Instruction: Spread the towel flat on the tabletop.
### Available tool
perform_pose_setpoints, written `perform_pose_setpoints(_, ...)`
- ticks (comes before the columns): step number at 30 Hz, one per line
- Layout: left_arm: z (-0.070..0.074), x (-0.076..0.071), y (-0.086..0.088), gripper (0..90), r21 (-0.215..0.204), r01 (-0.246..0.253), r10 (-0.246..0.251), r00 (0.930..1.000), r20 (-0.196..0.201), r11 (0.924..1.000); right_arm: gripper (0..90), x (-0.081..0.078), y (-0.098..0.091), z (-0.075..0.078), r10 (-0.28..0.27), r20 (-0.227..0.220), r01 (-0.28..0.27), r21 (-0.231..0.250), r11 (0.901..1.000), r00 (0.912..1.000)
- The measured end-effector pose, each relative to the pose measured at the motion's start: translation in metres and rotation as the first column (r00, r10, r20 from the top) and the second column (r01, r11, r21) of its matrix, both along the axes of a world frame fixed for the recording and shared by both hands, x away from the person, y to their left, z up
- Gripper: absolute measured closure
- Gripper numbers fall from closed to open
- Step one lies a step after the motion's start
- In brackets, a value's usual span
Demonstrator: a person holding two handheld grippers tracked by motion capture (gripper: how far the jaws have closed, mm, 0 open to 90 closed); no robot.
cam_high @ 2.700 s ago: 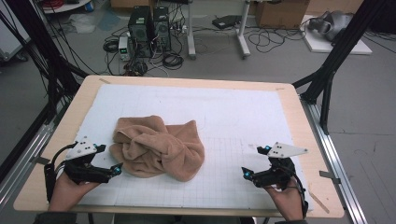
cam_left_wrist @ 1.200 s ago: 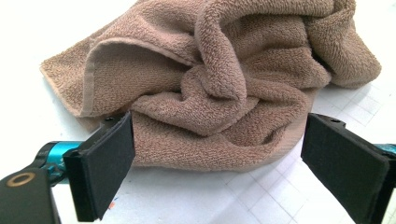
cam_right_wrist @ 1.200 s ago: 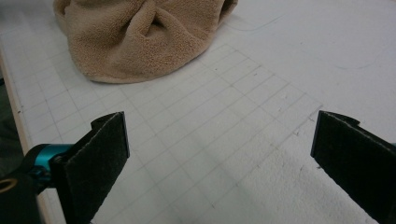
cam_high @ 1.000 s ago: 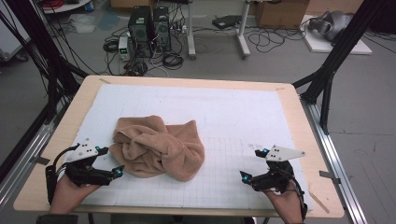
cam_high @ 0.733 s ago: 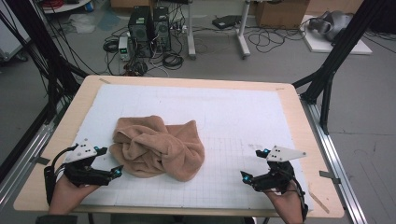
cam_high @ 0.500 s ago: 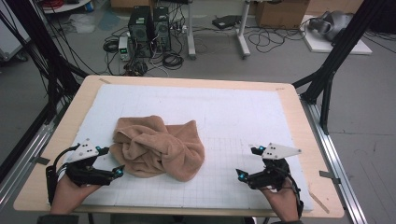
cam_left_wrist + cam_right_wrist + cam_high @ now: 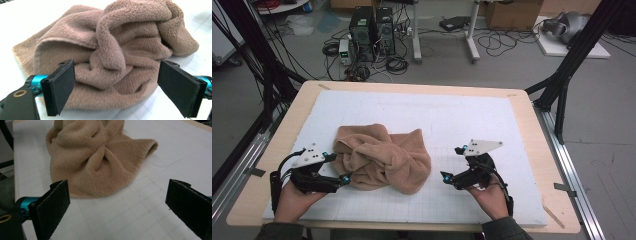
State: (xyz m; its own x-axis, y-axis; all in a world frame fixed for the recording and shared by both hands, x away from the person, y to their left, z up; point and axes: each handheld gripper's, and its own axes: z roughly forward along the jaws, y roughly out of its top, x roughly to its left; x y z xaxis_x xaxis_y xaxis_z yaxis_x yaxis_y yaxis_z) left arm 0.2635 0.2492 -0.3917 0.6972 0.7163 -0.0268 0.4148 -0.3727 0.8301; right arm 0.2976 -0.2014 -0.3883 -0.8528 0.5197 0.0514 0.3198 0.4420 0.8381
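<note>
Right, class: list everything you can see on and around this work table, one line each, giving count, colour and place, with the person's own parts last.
crumpled tan fleece towel: one, tan, left of centre on the mat
white gridded foam mat: one, white, covering the tabletop
light wooden table: one, pale wood, rim showing round the mat
black computer towers: two, black, on the floor beyond the table
tangled floor cables: many, black, on the floor behind
left gripper: one, black with blue, jaws open and just closing slightly, at the towel's left edge
right gripper: one, black with blue, jaws open, right of the towel, apart from it
</note>
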Motion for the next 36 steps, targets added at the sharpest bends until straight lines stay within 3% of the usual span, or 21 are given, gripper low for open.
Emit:
perform_pose_setpoints(2,0.0,0.002,-0.002,16.5,-0.002,0.004,-0.004,1.0,-0.005,1.0,4.7,0.005,0.01,0.0,0.013,-0.008,-0.013,-0.006,0.9999,0.9999)
perform_pose_setpoints(5,-0.002,0.007,-0.008,17.9,0.006,0.017,-0.017,0.9997,-0.016,0.9998,6.1,0.011,0.019,-0.001,0.028,0.014,-0.028,-0.009,0.9996,0.9995)
perform_pose_setpoints(7,-0.002,0.01,-0.012,22.7,0.012,0.022,-0.022,0.9997,-0.014,0.9997,15.6,0.019,0.033,-0.004,0.056,0.002,-0.056,-0.024,0.9982,0.9985)
perform_pose_setpoints(8,-0.002,0.012,-0.015,22.7,0.012,0.019,-0.019,0.9998,-0.009,0.9997,15.6,0.019,0.033,-0.004,0.056,0.002,-0.056,-0.024,0.9982,0.9985)
perform_pose_setpoints(9,-0.002,0.014,-0.017,27.7,0.014,0.02,-0.02,0.9998,-0.003,0.9997,20.7,0.026,0.041,-0.008,0.098,-0.007,-0.098,-0.023,0.9949,0.9952)
perform_pose_setpoints(11,-0.003,0.018,-0.02,32.3,0.014,0.032,-0.032,0.9995,-0.001,0.9994,20.8,0.029,0.046,-0.01,0.102,-0.01,-0.102,-0.033,0.9942,0.9947)
perform_pose_setpoints(12,-0.004,0.02,-0.023,40.2,0.012,0.036,-0.036,0.9993,-0.003,0.9993,25.5,0.036,0.054,-0.017,0.123,-0.038,-0.125,-0.049,0.9909,0.9916)
perform_pose_setpoints(13,-0.005,0.022,-0.025,40.2,0.02,0.038,-0.038,0.9993,-0.004,0.9991,25.5,0.036,0.054,-0.017,0.123,-0.038,-0.125,-0.049,0.9909,0.9916)
perform_pose_setpoints(14,-0.007,0.024,-0.027,50.2,0.03,0.035,-0.035,0.9994,-0.001,0.9989,28.6,0.042,0.061,-0.024,0.137,-0.056,-0.141,-0.074,0.9872,0.989)
perform_pose_setpoints(15,-0.009,0.027,-0.03,54.0,0.049,0.033,-0.033,0.9994,0.005,0.9983,31.6,0.045,0.064,-0.028,0.145,-0.074,-0.151,-0.086,0.9847,0.9866)
perform_pose_setpoints(17,-0.011,0.028,-0.031,57.2,0.054,0.034,-0.034,0.9994,0.001,0.998,33.9,0.048,0.065,-0.032,0.153,-0.083,-0.161,-0.1,0.9818,0.9847)
perform_pose_setpoints(19,-0.012,0.03,-0.031,67.7,0.069,0.028,-0.028,0.9996,-0.006,0.9972,41.6,0.052,0.068,-0.037,0.171,-0.123,-0.184,-0.102,0.9775,0.9775)
perform_pose_setpoints(20,-0.014,0.032,-0.031,75.2,0.07,0.027,-0.026,0.9995,-0.019,0.9972,50.8,0.055,0.069,-0.042,0.187,-0.141,-0.203,-0.111,0.9728,0.9722)
perform_pose_setpoints(22,-0.016,0.031,-0.03,78.7,0.073,0.028,-0.026,0.9994,-0.021,0.9969,61.7,0.057,0.07,-0.045,0.209,-0.171,-0.23,-0.116,0.9663,0.9629)
perform_pose_setpoints(23,-0.016,0.031,-0.03,79.8,0.073,0.028,-0.026,0.9994,-0.021,0.9969,61.7,0.057,0.07,-0.045,0.209,-0.171,-0.23,-0.116,0.9663,0.9629)
perform_pose_setpoints(24,-0.016,0.03,-0.03,80.4,0.073,0.026,-0.025,0.9995,-0.022,0.9969,72.1,0.058,0.069,-0.045,0.219,-0.178,-0.241,-0.116,0.9636,0.9595)
perform_pose_setpoints(28,-0.015,0.023,-0.028,81.4,0.062,0.033,-0.032,0.9994,-0.011,0.9976,87.1,0.055,0.058,-0.035,0.245,-0.156,-0.262,-0.101,0.9597,0.9569)
perform_pose_setpoints(29,-0.015,0.023,-0.028,81.5,0.062,0.033,-0.032,0.9994,-0.011,0.9976,87.1,0.055,0.058,-0.035,0.245,-0.156,-0.262,-0.101,0.9597,0.9569)
perform_pose_setpoints(31,-0.012,0.017,-0.029,81.7,0.055,0.039,-0.039,0.9992,0.003,0.9977,89.3,0.048,0.039,-0.023,0.233,-0.126,-0.246,-0.101,0.9639,0.9642)
perform_pose_setpoints(33,-0.011,0.016,-0.031,81.8,0.062,0.045,-0.046,0.9989,0.012,0.9971,89.1,0.044,0.024,-0.015,0.204,-0.112,-0.213,-0.079,0.9738,0.9725)
perform_pose_setpoints(36,-0.014,0.017,-0.034,82.0,0.07,0.04,-0.041,0.9991,0.008,0.9968,70.5,0.042,0.014,-0.014,0.187,-0.127,-0.194,-0.044,0.9801,0.9741)
